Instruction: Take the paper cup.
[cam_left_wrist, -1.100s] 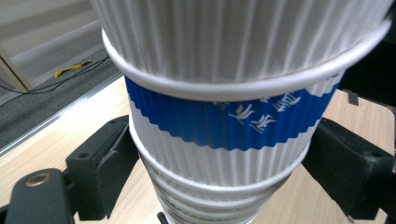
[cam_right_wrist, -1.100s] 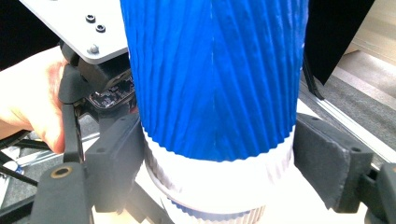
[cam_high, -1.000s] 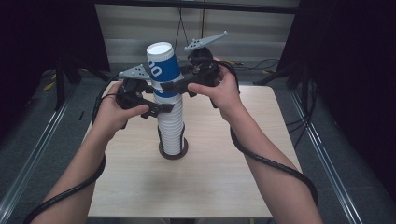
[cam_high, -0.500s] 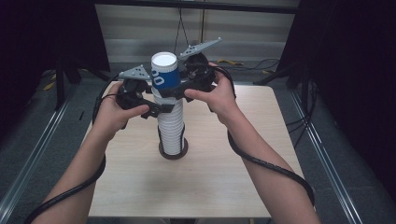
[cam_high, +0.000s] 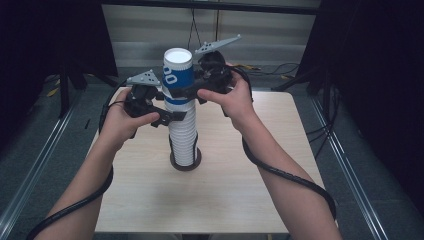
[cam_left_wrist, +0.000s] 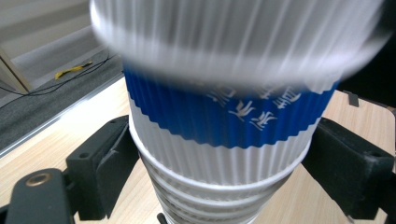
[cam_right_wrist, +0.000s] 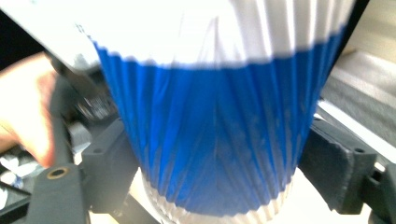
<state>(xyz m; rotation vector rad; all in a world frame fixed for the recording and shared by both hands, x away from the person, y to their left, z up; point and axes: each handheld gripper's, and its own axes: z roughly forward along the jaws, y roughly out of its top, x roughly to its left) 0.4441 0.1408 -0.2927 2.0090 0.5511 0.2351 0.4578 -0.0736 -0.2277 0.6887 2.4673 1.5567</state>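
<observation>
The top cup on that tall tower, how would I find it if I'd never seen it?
Look at the middle of the wooden table, where a tall stack of ribbed paper cups stands on a dark round base. Follow the stack upward to where the right gripper closes on the top cup. It shows its whole blue band and open white mouth; the cups below show mostly white rims.

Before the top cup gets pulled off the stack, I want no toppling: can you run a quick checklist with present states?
1. Right tool clamped on the top cup: ok; its jaws have just been closing and now press the blue band.
2. Left tool bracing the cup stack below: ok, jaws on both sides.
3. Top cup in line with the stack: not ok, it tilts.
4. Stack seated on the dark base: ok.
5. Top cup freed from the next: cannot tell.
</observation>
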